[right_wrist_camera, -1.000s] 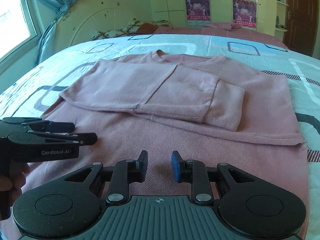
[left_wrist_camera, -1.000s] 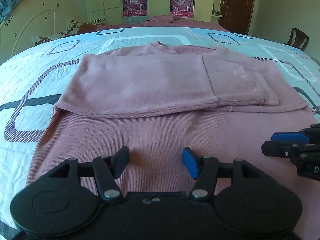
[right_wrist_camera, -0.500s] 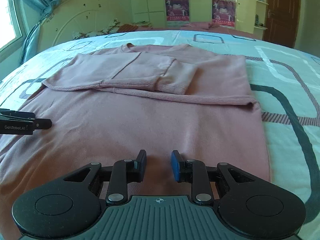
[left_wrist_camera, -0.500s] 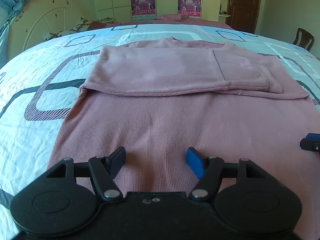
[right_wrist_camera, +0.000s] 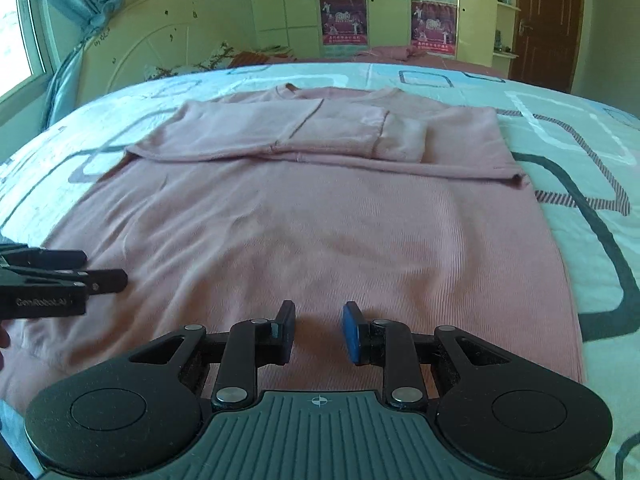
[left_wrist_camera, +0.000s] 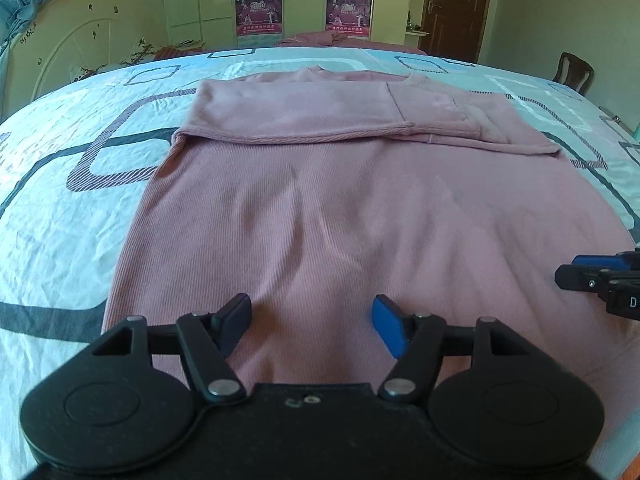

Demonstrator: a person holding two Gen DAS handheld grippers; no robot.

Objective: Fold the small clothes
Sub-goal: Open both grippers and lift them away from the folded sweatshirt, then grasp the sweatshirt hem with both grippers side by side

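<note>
With both sleeves already laid across its chest, the pink sweater [left_wrist_camera: 360,216] lies flat on the bed [left_wrist_camera: 60,200]; left claw [left_wrist_camera: 311,330] spread, right claw [right_wrist_camera: 318,332] narrowly parted, both empty above the near hem. Risk, I'd say: pinching only the top layer drags wrinkles and shifts the sleeves. Near hem hides under the claws; bare sheet left, right and far gives room

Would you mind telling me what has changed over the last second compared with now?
Both tongs, left and right, drew back toward the near hem of the pink knitted sweater, so more of its body shows. Neither gripped anything. The sweater stayed flat on the patterned bedsheet, sleeves folded across.
</note>
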